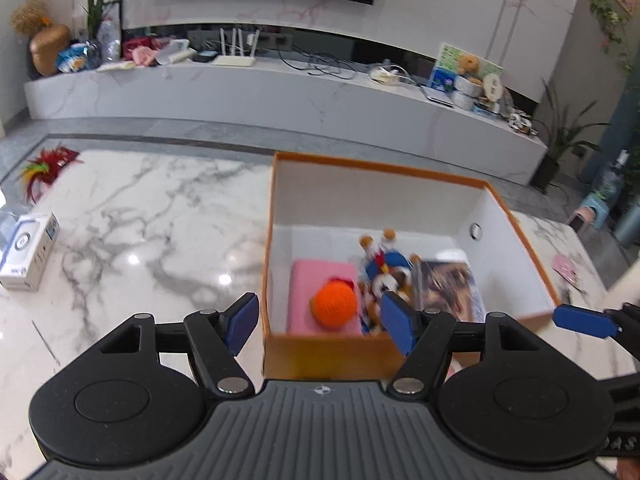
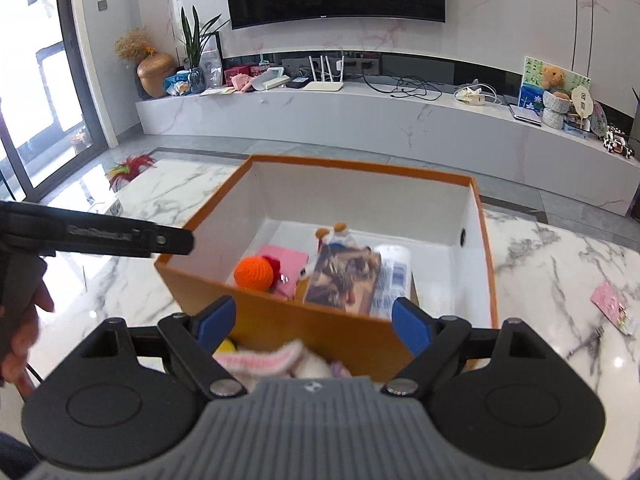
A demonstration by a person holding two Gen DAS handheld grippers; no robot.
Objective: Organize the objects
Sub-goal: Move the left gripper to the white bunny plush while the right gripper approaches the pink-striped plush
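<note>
An orange box with white inside walls (image 1: 376,196) (image 2: 360,196) stands on the marble table. Inside lie a pink pad (image 1: 304,292), an orange crocheted ball (image 1: 334,304) (image 2: 253,273), a small plush toy (image 1: 384,268), a picture book (image 1: 448,284) (image 2: 344,280) and a white packet (image 2: 394,276). My left gripper (image 1: 320,322) is open and empty over the box's near wall. My right gripper (image 2: 314,322) is open just before the box; a pink-and-white knitted toy (image 2: 276,360) lies below it, between its fingers, with a bit of yellow beside it.
A white carton (image 1: 28,252) sits at the table's left edge. A red feathered thing (image 1: 44,166) (image 2: 130,166) lies at the far left. A pink card (image 2: 610,300) (image 1: 566,268) lies right of the box. The cluttered TV shelf (image 2: 360,100) runs behind.
</note>
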